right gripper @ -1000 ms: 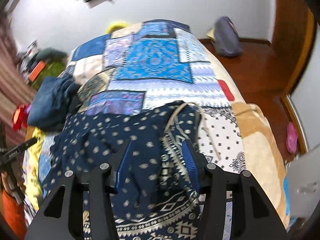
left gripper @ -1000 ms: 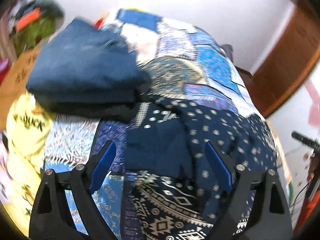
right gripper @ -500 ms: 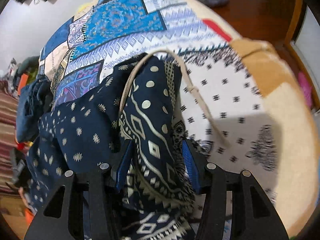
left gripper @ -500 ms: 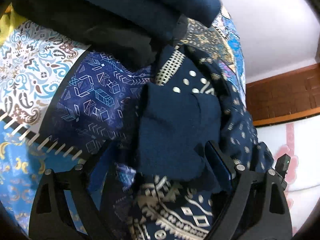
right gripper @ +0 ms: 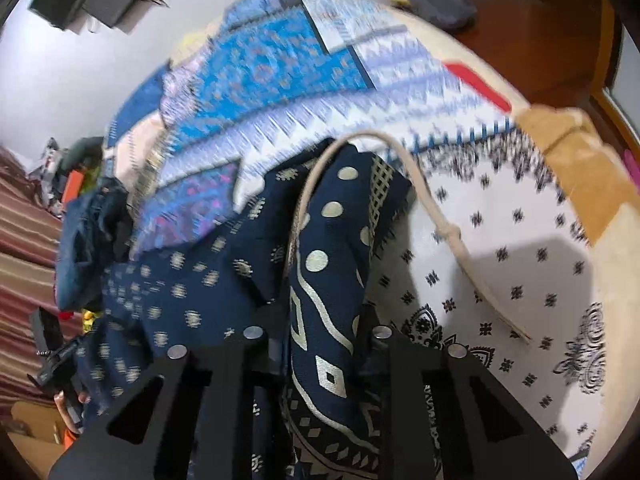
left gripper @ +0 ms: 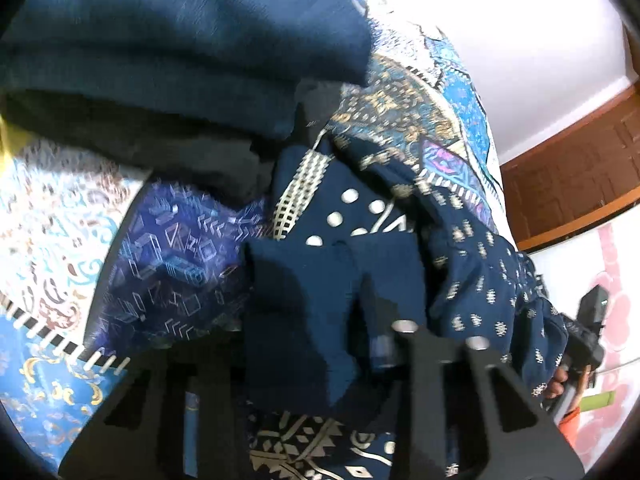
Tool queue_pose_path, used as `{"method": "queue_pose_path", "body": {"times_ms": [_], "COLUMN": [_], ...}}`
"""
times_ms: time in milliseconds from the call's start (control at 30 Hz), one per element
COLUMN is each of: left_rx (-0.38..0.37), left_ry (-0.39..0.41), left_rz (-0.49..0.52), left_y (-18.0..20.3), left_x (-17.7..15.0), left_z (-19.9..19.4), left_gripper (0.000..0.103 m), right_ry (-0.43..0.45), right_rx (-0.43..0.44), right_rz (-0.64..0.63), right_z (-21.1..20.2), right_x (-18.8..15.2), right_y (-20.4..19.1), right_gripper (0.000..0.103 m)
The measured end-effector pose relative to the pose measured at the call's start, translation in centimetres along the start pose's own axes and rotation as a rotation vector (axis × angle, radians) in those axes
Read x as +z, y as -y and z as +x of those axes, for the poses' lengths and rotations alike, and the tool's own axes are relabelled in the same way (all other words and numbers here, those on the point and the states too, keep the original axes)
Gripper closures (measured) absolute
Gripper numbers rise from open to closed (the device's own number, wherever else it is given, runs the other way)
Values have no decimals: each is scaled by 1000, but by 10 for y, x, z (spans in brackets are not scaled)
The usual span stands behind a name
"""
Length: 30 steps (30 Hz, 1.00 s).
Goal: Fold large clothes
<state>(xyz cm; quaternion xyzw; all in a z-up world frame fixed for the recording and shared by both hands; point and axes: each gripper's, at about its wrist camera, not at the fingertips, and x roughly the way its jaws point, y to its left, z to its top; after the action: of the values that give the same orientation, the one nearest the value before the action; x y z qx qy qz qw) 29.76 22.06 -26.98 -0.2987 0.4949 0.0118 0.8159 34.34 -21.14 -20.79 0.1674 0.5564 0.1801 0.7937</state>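
The dress (right gripper: 224,280) is dark blue with pale dots and shapes. It lies in a loose heap on the bed (right gripper: 520,264), near the edge closest to me.

My right gripper (right gripper: 320,336) is closing, and a thick fold of the patterned part sits between its jaws. It looks pinched already. My left gripper (left gripper: 316,332) is closing too, on a plain dark blue flap of the same dress. The cloth hides most of its jaws, but the flap runs right between them.

A pale cord (right gripper: 444,232) loops off the dress and trails over the white part of the bed. A pile (left gripper: 172,64) of folded dark clothes sits just behind the dress, next to my left gripper.

Here is what I think could go wrong. I may be holding too many layers at once, so the dress comes up in a lump and will not open flat. The cord could drag or snag as I lift. My left side could also bump the pile and knock it over.
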Motion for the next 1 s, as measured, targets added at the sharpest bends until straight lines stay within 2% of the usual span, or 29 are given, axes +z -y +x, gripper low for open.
{"method": "queue_pose_path", "body": {"times_ms": [200, 400, 567, 767, 933, 1000], "left_rx": [31, 33, 35, 73, 140, 193], "left_ry": [100, 178, 228, 219, 161, 144], "left_rz": [121, 233, 269, 290, 316, 342], "left_y": [55, 102, 127, 141, 140, 137], "left_x": [19, 44, 74, 110, 119, 116], "left_z": [-31, -52, -51, -20, 16, 26], "left_gripper": [90, 90, 90, 90, 90, 88], "right_ry": [124, 222, 280, 279, 221, 194], "right_rx": [-4, -42, -77, -151, -198, -251], "right_rz": [-100, -181, -193, -187, -188, -211], "right_z": [-45, -67, -65, -38, -12, -1], "right_x": [16, 44, 71, 98, 106, 104], "right_y": [-31, -57, -64, -60, -54, -51], "right_gripper": [89, 90, 90, 90, 89, 87]}}
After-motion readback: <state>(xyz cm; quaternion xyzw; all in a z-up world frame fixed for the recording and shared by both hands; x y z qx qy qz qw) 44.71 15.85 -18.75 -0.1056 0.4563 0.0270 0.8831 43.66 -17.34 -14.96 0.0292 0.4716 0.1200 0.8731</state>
